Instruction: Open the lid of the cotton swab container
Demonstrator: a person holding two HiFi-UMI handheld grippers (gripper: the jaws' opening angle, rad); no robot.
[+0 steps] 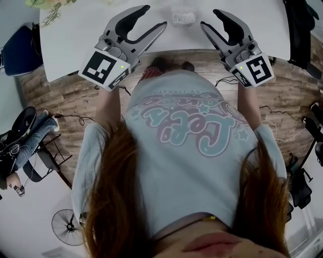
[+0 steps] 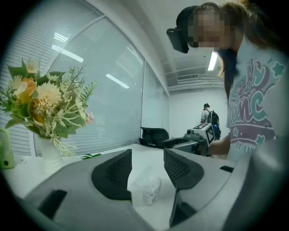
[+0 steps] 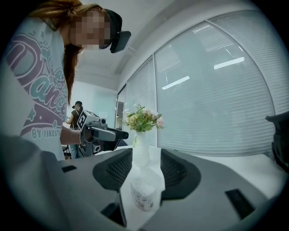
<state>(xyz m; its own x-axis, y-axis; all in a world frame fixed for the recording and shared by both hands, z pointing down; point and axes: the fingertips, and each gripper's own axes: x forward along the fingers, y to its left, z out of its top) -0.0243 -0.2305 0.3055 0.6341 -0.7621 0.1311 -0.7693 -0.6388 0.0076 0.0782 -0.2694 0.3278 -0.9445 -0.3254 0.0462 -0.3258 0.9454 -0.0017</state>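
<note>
Head view: the cotton swab container (image 1: 182, 18) stands on the far white table (image 1: 75, 40), between left gripper (image 1: 154, 16) and right gripper (image 1: 209, 17); both jaws stand moderately apart, holding nothing.

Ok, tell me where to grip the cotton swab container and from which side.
Probably its lower body, left gripper level from the side: the cotton swab container stands upright on the table, clear lid on top, leaving the lid free for the right gripper.
</note>
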